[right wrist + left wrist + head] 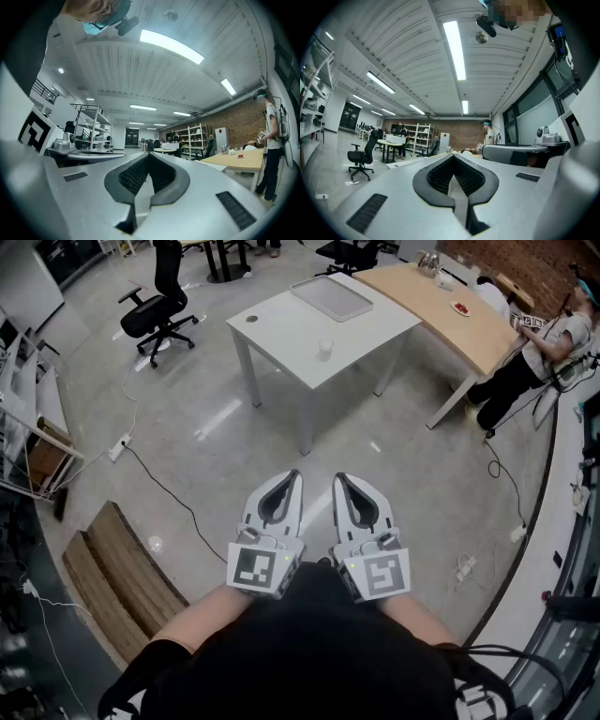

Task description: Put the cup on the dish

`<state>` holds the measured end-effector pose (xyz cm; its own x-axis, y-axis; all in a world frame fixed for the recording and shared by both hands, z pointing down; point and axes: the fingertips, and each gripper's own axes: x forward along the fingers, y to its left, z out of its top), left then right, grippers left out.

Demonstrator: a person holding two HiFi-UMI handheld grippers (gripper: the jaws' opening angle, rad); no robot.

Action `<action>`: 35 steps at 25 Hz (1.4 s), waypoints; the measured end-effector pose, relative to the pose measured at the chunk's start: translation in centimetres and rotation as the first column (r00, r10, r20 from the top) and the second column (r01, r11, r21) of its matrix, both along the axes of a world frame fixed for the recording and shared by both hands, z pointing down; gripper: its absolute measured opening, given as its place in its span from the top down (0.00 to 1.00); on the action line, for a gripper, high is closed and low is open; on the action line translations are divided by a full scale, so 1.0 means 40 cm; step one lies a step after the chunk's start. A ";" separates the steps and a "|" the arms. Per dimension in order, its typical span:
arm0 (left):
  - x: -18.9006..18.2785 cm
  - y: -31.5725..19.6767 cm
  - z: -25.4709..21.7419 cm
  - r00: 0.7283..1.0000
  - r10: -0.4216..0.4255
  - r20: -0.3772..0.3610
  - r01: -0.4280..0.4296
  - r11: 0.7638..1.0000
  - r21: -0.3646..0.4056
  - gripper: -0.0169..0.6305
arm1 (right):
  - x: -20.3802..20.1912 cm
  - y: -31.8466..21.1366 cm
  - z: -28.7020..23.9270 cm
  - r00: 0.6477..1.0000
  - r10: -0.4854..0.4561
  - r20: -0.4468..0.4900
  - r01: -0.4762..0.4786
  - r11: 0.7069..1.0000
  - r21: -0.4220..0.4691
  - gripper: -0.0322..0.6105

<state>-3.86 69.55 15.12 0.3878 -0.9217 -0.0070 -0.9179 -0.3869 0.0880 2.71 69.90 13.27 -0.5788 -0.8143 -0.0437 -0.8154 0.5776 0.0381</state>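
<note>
The left gripper and the right gripper sit side by side close against the person's body, both pointing level across the room. In the left gripper view the left gripper is clenched, its jaws meeting with nothing between them. In the right gripper view the right gripper is clenched too, and just as empty.

Ahead of them lies bare grey floor. To the left a stack of cardboard rests on it, and a cable runs up to a power strip.

Well beyond the jaws stands a white table. The cup stands upright on it near the front edge, far from both grippers. A flat grey tray lies at the table's far end, apart from the cup.

A black office chair stands left of the table. A curved wooden table adjoins it on the right, with another person beside it.
</note>
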 end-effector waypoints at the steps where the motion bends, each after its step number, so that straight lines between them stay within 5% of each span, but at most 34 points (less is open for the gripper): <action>1: 0.005 -0.006 0.004 1.000 -0.001 0.005 0.001 1.000 0.000 0.96 | 0.006 -0.005 0.004 1.000 0.001 0.003 -0.001 1.000 0.000 0.93; 23: 0.087 -0.050 0.064 0.997 -0.080 -0.016 0.080 0.997 -0.016 0.96 | 0.184 -0.073 0.078 0.995 0.010 0.096 -0.003 0.998 -0.067 0.93; 35: 0.062 -0.341 0.160 0.997 -0.068 -0.049 0.063 0.994 -0.087 0.96 | 0.187 -0.345 0.166 0.995 0.072 0.068 -0.063 0.990 -0.129 0.93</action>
